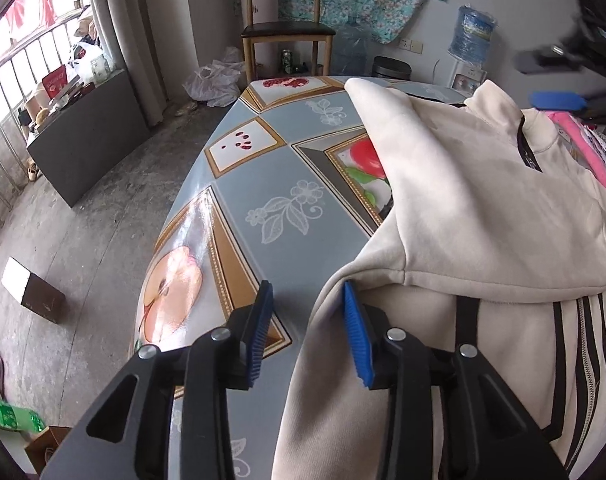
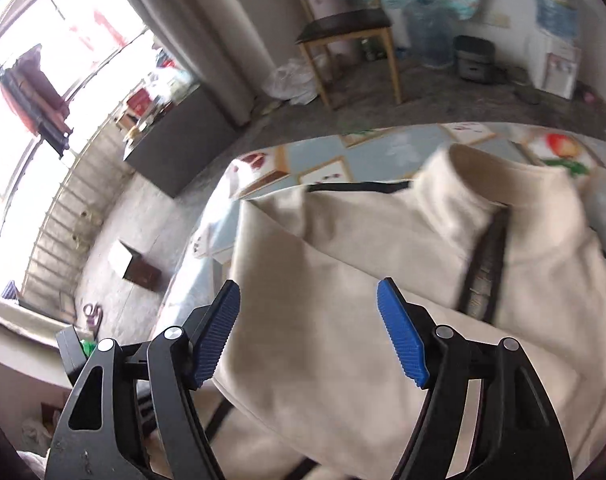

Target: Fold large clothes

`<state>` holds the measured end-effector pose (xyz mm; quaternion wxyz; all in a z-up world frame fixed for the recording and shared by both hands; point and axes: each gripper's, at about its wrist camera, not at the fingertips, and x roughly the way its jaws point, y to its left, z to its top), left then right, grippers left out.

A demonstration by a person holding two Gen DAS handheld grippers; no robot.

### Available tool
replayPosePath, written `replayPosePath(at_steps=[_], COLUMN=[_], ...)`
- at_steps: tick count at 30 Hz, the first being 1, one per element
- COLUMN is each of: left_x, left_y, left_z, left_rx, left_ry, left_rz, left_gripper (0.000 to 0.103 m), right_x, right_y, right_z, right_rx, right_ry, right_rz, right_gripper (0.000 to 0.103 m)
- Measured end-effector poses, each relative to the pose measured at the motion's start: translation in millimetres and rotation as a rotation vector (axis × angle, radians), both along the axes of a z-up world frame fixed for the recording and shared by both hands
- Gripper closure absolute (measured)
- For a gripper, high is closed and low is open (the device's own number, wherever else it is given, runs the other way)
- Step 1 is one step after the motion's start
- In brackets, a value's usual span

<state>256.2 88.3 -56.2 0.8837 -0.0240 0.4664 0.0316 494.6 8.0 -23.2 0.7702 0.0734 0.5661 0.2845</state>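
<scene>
A cream zip jacket with black stripes (image 1: 483,208) lies on a table covered with a fruit-print cloth (image 1: 263,184). One sleeve is folded across the body and the collar points to the far side. My left gripper (image 1: 309,334) is open at the jacket's left edge. Its right pad rests over the fabric, its left pad hangs over bare tablecloth, and the edge of the cloth lies loose between the jaws. In the blurred right wrist view, my right gripper (image 2: 309,332) stands wide open just above the jacket (image 2: 343,280), with nothing pinched between its pads.
The table's left edge (image 1: 175,216) drops to a concrete floor with a small box (image 1: 31,292). Pink items (image 1: 591,152) lie on the table right of the jacket. Beyond the table stand a wooden chair (image 1: 287,28), water jugs (image 1: 473,34), a bin (image 1: 393,68) and a dark cabinet (image 1: 91,136) by the window.
</scene>
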Motion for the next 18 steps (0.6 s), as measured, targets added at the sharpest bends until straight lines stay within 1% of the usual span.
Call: replayPosePath(at_steps=[1, 3, 5, 7, 8, 9, 10, 11, 12, 13, 14, 15, 16, 18], left_x=[-0.6, -1.7, -2.3, -2.7, -2.9, -3.0, -2.9, -2.7, -2.7, -2.9, -3.6, -4.7, -5.9, -8.7], left_y=[-0.6, -1.2, -0.6, 0.7, 0.9, 0.9, 0.5, 0.5, 1.2, 2.3, 3.5, 4.9, 6.7, 9.1], left_z=[0.5, 0.6, 0.2, -0.7, -0.8, -0.8, -0.5, -0.6, -0.9, -0.9, -0.7, -0.5, -0.2, -0.8], left_rx=[0.005, 0.017, 0.013, 0.005, 0.001, -0.001, -0.003, -0.008, -0.014, -0.021, -0.027, -0.033, -0.038, -0.037], left_ry=[-0.002, -0.005, -0.004, -0.002, -0.002, -0.001, -0.001, -0.002, -0.001, -0.001, -0.003, -0.006, -0.009, -0.015], left_rz=[0.000, 0.004, 0.012, 0.023, 0.028, 0.033, 0.037, 0.041, 0.043, 0.045, 0.047, 0.053, 0.061, 0.080], left_gripper=[0.067, 0.067, 0.067, 0.067, 0.067, 0.067, 0.067, 0.067, 0.067, 0.067, 0.067, 0.067, 0.067, 0.067], right_x=[11.2, 31.2, 50.3, 60.2, 62.1, 63.8, 63.5, 63.9, 61.7, 60.5, 58.4, 58.0, 58.9, 61.5], right_y=[18.2, 53.2, 86.3, 113.9, 124.3, 133.9, 139.1, 144.1, 146.6, 147.8, 146.5, 142.8, 138.6, 128.1], right_z=[-5.6, -13.7, -22.4, -34.3, -41.0, -51.0, -59.0, -65.6, -70.5, -73.5, -72.5, -67.1, -59.2, -48.7], right_rx=[-0.003, -0.063, -0.134, -0.228, -0.298, -0.381, -0.442, -0.483, -0.519, -0.538, -0.516, -0.475, -0.428, -0.302], right_ry=[0.025, 0.041, 0.052, 0.085, 0.102, 0.125, 0.148, 0.168, 0.178, 0.182, 0.188, 0.179, 0.149, 0.110], right_rz=[0.018, 0.043, 0.094, 0.147, 0.166, 0.178, 0.184, 0.193, 0.207, 0.218, 0.223, 0.214, 0.199, 0.166], right_gripper=[0.034, 0.034, 0.034, 0.035, 0.036, 0.040, 0.048, 0.053, 0.066, 0.085, 0.094, 0.096, 0.097, 0.097])
